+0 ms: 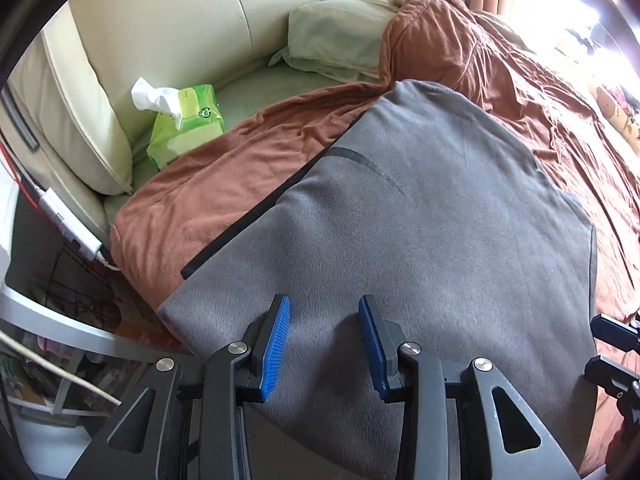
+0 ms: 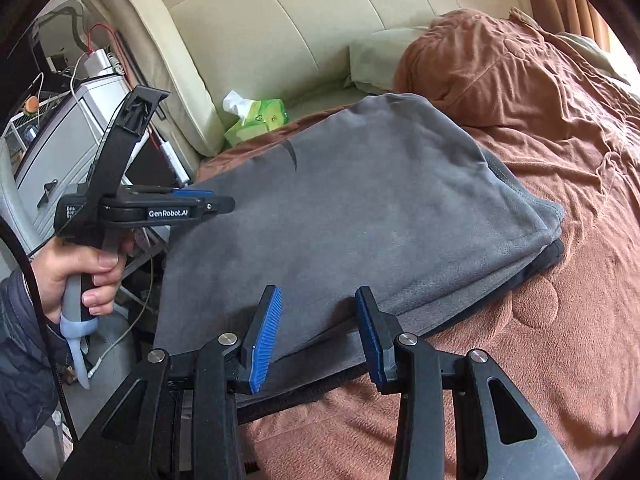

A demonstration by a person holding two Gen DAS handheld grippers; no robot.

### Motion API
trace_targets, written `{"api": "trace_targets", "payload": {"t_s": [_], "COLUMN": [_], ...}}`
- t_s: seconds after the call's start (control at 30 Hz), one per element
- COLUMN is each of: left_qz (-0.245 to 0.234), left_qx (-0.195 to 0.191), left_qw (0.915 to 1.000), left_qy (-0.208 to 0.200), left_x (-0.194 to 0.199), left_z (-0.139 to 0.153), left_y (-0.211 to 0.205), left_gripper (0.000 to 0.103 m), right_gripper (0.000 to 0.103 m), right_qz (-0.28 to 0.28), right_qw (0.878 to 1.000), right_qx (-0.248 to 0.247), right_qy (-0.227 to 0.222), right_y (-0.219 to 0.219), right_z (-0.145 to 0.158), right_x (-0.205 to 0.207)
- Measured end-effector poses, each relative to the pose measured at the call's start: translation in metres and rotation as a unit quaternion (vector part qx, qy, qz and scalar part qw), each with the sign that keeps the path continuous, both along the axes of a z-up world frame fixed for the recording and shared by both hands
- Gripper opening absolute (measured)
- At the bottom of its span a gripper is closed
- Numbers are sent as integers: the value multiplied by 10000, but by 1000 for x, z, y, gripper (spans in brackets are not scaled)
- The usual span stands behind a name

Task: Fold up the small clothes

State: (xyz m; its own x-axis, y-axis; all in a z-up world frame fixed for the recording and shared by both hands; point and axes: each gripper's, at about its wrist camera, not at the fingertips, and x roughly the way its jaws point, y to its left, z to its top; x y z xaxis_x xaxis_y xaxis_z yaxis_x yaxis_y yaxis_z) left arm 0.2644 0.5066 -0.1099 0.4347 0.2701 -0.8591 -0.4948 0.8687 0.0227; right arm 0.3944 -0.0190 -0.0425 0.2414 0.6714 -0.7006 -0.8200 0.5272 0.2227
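A grey garment [image 1: 420, 216] is lying folded on a brown blanket [image 1: 224, 184] that is covering a bed. In the right wrist view its layers are showing stacked along the near right edge, with a darker layer peeking out underneath. A dark trim strip is running along its left edge in the left wrist view.

The left gripper [image 1: 324, 344] is hanging over the near part of the garment, its blue pads [image 1: 276, 344] standing apart with nothing between them; whether they are touching the cloth cannot be told. In the right wrist view a hand [image 2: 76, 276] is holding this gripper by its handle at the garment's left side.

The right gripper [image 2: 316, 336] is hovering over the garment's near edge, its jaws likewise parted and gripping nothing.

A green tissue pack [image 1: 184, 124] is sitting beyond the blanket, beside a cream headboard [image 1: 180, 16]. A pale pillow [image 1: 336, 40] is lying farther back, just beside the bunched blanket.
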Motion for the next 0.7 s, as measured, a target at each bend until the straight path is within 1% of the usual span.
{"api": "trace_targets", "payload": {"t_s": [0.03,0.1,0.33,0.43,0.53,0.6,0.7], "left_qz": [-8,-18,-258,-378,-547,-594,-658], "left_qx": [-30,-78,-304,-469,-610,-705,-842], "left_qw": [10000,9998,9967,9942,9913,9898,9877], "left_qy": [-75,-201,-708,-894,-1034,-1090,-1144], "left_x": [-5,-12,-37,-47,-56,-60,-66], "left_z": [1,3,11,10,10,9,7], "left_y": [-4,-12,-40,-54,-68,-75,-87], "left_gripper": [38,38,38,36,36,30,28], "right_gripper": [36,36,36,35,36,35,35], "right_qz": [-21,-12,-69,-79,-122,-163,-272], "right_qw": [10000,9999,9999,9999,9999,9997,9992], "right_qx": [61,161,-69,-18,-71,-72,-24], "right_qy": [-60,18,-132,59,57,151,300], "right_y": [-2,-2,-9,-15,-21,-24,-32], "right_z": [1,0,-15,-20,-25,-30,-34], "right_x": [-4,-8,-36,-45,-56,-61,-68]}}
